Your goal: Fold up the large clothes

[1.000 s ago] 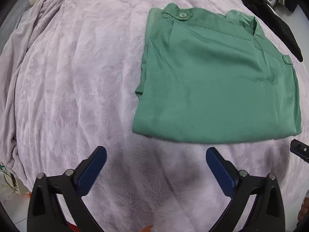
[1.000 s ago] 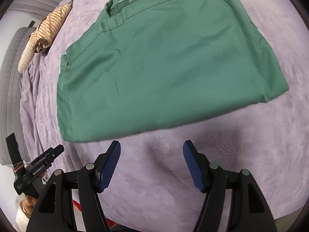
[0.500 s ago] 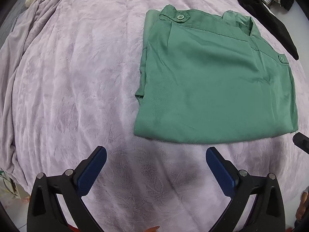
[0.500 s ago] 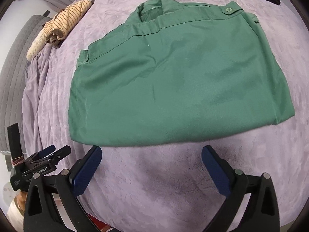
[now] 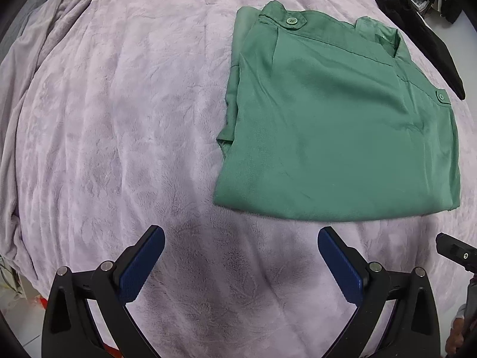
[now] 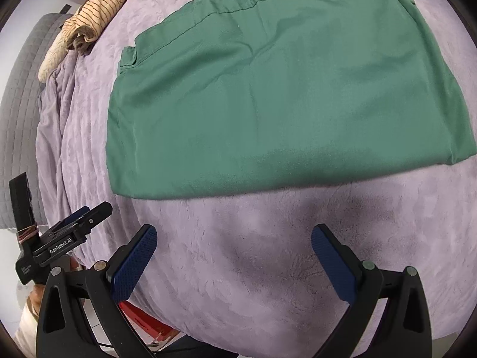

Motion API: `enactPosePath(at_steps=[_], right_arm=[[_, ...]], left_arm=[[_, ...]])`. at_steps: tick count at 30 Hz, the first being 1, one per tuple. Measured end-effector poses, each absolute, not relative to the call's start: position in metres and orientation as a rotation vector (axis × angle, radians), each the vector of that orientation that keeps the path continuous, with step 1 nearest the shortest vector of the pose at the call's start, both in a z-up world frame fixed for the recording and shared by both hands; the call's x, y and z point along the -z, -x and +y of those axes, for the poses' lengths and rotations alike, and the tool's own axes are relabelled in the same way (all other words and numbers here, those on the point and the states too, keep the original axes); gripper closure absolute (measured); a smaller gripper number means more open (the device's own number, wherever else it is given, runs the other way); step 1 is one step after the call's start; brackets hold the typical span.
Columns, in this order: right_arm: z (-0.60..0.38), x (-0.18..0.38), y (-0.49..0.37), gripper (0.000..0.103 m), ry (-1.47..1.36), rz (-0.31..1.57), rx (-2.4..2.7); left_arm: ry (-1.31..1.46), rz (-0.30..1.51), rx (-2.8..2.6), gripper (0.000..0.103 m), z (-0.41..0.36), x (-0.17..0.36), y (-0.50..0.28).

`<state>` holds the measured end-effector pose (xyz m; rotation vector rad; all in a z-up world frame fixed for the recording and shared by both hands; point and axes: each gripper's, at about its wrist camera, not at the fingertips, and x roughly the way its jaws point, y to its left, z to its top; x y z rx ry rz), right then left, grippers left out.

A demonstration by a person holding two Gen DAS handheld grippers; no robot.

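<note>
A green shirt point(image 5: 337, 125) lies folded into a flat rectangle on the lilac blanket point(image 5: 119, 119), collar and shoulder buttons at its far edge. My left gripper point(image 5: 241, 244) hangs open over bare blanket, just short of the shirt's near left corner, nothing between its blue pads. In the right wrist view the same shirt point(image 6: 283, 89) fills the upper frame. My right gripper point(image 6: 234, 243) stands wide open above the blanket point(image 6: 268, 253), just short of the shirt's near edge, holding nothing. The left gripper point(image 6: 86, 219) shows at the left of that view.
A striped beige garment point(image 6: 89, 21) lies bunched at the bed's far left, beside a grey quilted headboard point(image 6: 18, 113). A black cloth point(image 5: 423, 38) lies past the shirt's far right corner. The bed's near edge drops to the floor, where something red point(image 6: 140, 313) shows.
The right gripper's jaws have spread from half open to wide open, and it has drawn back a little from the shirt's near edge. The left gripper has hardly moved.
</note>
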<state>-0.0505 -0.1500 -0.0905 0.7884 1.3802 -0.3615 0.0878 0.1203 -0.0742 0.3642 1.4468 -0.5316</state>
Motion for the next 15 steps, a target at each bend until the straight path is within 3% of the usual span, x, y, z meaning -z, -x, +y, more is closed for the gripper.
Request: enactPosePath(at_steps=[15], right_arm=[[-0.147, 0.116, 0.060, 0.000, -0.884, 1.428, 0.357]], left_arm=[[-0.377, 1.464, 0.523, 0.000, 0.126, 0.086, -0.084]])
